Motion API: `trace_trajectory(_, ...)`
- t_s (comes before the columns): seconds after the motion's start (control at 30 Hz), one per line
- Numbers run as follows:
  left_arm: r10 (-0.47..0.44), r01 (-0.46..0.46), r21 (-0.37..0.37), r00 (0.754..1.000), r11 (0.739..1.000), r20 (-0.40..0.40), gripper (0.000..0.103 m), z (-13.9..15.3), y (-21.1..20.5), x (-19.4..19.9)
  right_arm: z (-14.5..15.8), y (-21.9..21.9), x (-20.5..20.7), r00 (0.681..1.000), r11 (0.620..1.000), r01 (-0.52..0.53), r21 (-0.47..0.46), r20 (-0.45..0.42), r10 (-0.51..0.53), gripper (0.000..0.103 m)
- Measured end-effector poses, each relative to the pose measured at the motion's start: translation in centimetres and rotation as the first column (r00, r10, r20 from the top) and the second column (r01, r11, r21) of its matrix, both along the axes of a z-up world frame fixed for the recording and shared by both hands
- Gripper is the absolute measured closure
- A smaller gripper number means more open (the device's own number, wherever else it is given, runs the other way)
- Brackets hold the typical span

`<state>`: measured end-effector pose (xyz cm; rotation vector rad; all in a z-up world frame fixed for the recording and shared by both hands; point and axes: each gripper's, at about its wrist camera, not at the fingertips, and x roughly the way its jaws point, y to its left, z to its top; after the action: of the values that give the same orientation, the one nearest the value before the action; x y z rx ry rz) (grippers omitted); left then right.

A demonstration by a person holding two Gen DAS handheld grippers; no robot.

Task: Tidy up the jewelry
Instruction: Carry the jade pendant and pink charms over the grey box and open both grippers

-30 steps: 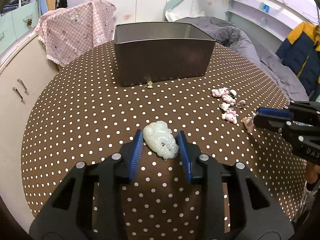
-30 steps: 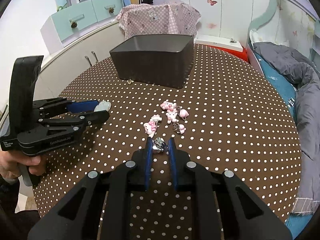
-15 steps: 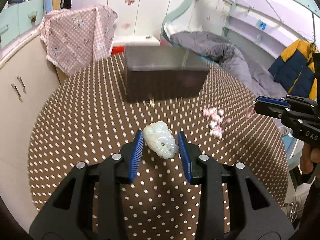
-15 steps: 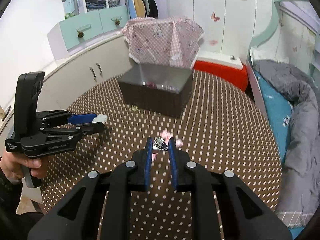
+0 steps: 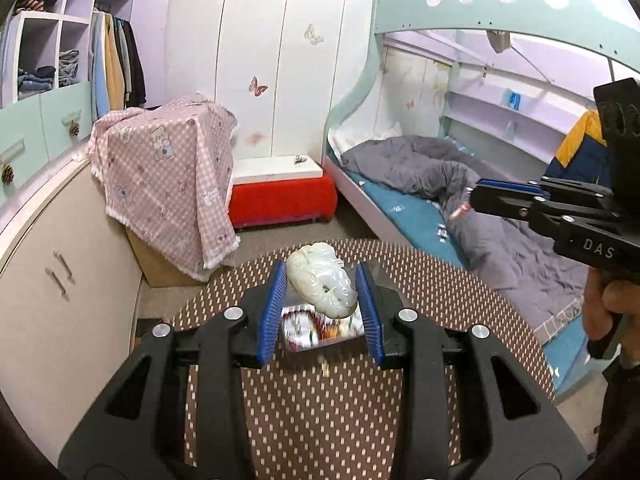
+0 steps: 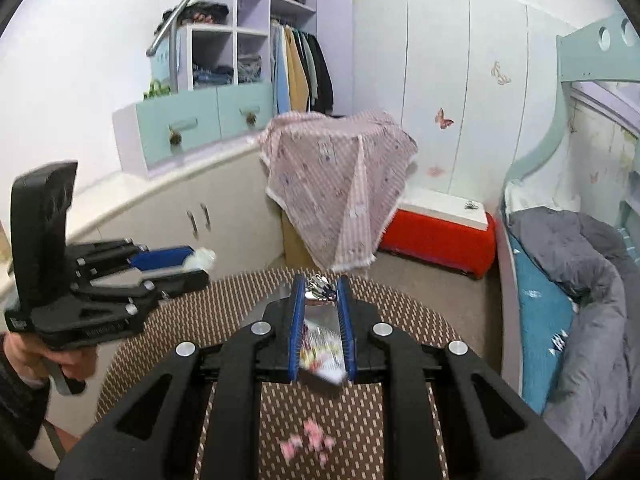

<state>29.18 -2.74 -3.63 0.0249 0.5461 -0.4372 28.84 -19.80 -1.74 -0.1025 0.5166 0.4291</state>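
Note:
My left gripper [image 5: 322,284] is shut on a pale green jade pendant [image 5: 320,282] and holds it high above the dark jewelry box [image 5: 320,330], whose inside shows below the fingers. My right gripper [image 6: 319,290] is shut on a small silver charm [image 6: 318,286], also lifted above the box [image 6: 320,344]. The left gripper with the jade also shows in the right wrist view [image 6: 200,258]. The right gripper shows in the left wrist view [image 5: 476,200]. Several pink charms [image 6: 306,442] lie blurred on the brown polka-dot table [image 6: 240,400].
A pink checked cloth [image 5: 168,184] covers a box behind the table. A red bench [image 5: 280,200] and a bunk bed with a grey duvet [image 5: 460,184] stand beyond. Cream cabinets [image 5: 60,260] run along the left.
Both grippers have risen from the table with their pieces and moved forward over the box. The views have tilted up toward the room.

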Motion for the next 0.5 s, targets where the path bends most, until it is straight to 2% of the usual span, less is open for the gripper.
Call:
trace_trajectory(0.17, -0.009, 0.008, -0.029, 1.000, 1.000, -0.021, 0.068, 0.6, -0.7, 2.3, -0.3, -0.1, 2.6, 0.999, 0.999, -0.002, 0.039, -0.046, 0.004, 0.089)
trace_trajectory(0.33, -0.038, 0.034, -0.041, 0.996, 0.999, -0.082, 0.067, -0.4, -1.7, 5.0, -2.3, 0.4, 5.4, 0.992, 0.998, 0.013, 0.058, -0.127, -0.006, 0.087)
trace_trajectory(0.37, -0.039, 0.035, -0.036, 0.995, 0.999, -0.092, 0.066, -0.6, -1.9, 5.4, -3.0, 0.2, 6.1, 0.989, 0.997, 0.029, 0.070, -0.150, -0.018, 0.084)
trace_trajectory(0.4, -0.030, 0.028, -0.017, 0.994, 0.999, -0.101, 0.057, -1.0, -2.1, 5.8, -3.3, 0.2, 6.5, 0.986, 0.996, 0.046, 0.071, -0.164, -0.034, 0.077)
trace_trajectory(0.43, -0.017, 0.017, -0.002, 0.994, 1.000, -0.106, 0.045, -1.2, -2.1, 6.1, -3.7, -0.1, 6.8, 0.982, 0.995, 0.074, 0.074, -0.177, -0.060, 0.054)
trace_trajectory(0.47, 0.006, -0.007, -0.005, 0.995, 1.000, -0.102, 0.025, -1.4, -1.9, 6.3, -3.9, -0.6, 6.7, 0.981, 0.991, 0.100, 0.087, -0.173, -0.084, 0.029)
trace_trajectory(0.5, 0.026, -0.027, -0.013, 0.995, 1.000, -0.095, 0.016, -1.4, -1.6, 6.2, -4.0, -0.9, 6.4, 0.981, 0.988, 0.120, 0.097, -0.163, -0.103, 0.022)
